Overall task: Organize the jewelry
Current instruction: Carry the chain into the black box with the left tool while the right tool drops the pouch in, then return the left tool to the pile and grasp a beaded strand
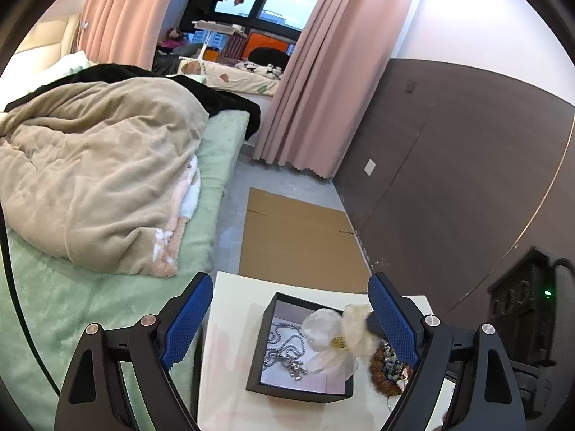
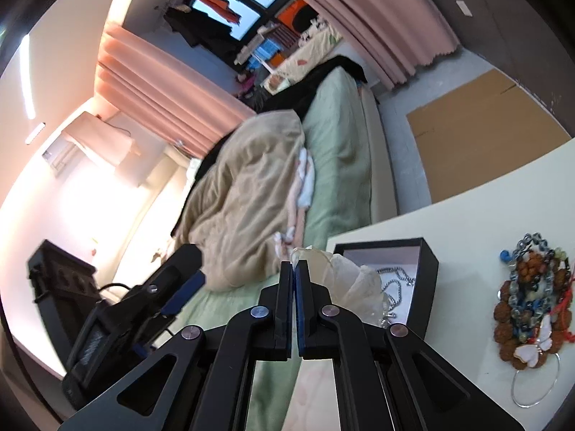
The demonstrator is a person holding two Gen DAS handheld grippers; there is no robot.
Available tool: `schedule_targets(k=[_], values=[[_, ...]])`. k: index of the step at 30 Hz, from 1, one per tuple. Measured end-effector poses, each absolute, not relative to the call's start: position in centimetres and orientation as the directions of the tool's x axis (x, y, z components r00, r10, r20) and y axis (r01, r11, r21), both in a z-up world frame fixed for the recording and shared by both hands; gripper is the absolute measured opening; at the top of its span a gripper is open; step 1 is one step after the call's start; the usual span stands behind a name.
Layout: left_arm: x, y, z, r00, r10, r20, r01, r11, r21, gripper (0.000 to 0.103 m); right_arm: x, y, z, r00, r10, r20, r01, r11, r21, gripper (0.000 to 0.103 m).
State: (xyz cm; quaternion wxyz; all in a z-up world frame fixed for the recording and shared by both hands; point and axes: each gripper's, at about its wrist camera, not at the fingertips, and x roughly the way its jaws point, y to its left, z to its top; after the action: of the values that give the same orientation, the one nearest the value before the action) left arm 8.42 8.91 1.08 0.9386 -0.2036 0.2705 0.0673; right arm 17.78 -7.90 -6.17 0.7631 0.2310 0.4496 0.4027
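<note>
A black open jewelry box (image 1: 264,327) sits on the cream table (image 1: 230,352), with a silver chain (image 1: 287,352) inside. My right gripper (image 2: 294,269) is shut on a white fabric flower ornament (image 2: 345,276), holding it over the box (image 2: 429,269); the flower (image 1: 334,334) shows in the left wrist view too. My left gripper (image 1: 291,323) is open and empty, its fingers either side of the box. A pile of bead bracelets (image 2: 532,294) with a white butterfly piece (image 2: 532,352) and a silver hoop (image 2: 535,388) lies on the table to the right; the pile also shows beside the box (image 1: 390,366).
A bed with green sheet (image 1: 64,316) and beige blanket (image 1: 97,165) borders the table on the left. Flat cardboard (image 1: 298,237) lies on the floor beyond the table. A dark wall panel (image 1: 449,165) is to the right. A black device (image 1: 524,309) stands at right.
</note>
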Motion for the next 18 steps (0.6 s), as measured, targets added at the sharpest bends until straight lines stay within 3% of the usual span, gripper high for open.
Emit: schedule_targets(k=[1,2,3,18], values=[[8.4,8.9,1.0,0.843,0.015,-0.538,-0.238,0.907,-0.347,0.088,18.0,-7.8,-6.8,0.248,0.818,-0.519,-0.385,0.575,0.722,0.036],[8.4,9.0,0.9,0.842,0.013,-0.540,-0.238,0.907,-0.349,0.088,17.9,-8.2,-7.2,0.253,0.815,-0.522,-0.364,0.580,0.729,0.055],[8.4,9.0,0.9,0.841,0.012,-0.541,-0.238,0.906,-0.349,0.088,17.9,-8.6,-7.2,0.270,0.808,-0.523,-0.353,0.589,0.727,0.058],[8.4,4.3,0.2,0.815,-0.058,-0.576,-0.143,0.945,-0.296,0.088,16.3,-18.9,-4.6,0.430,0.668,-0.607,-0.240,0.733,0.637,0.064]])
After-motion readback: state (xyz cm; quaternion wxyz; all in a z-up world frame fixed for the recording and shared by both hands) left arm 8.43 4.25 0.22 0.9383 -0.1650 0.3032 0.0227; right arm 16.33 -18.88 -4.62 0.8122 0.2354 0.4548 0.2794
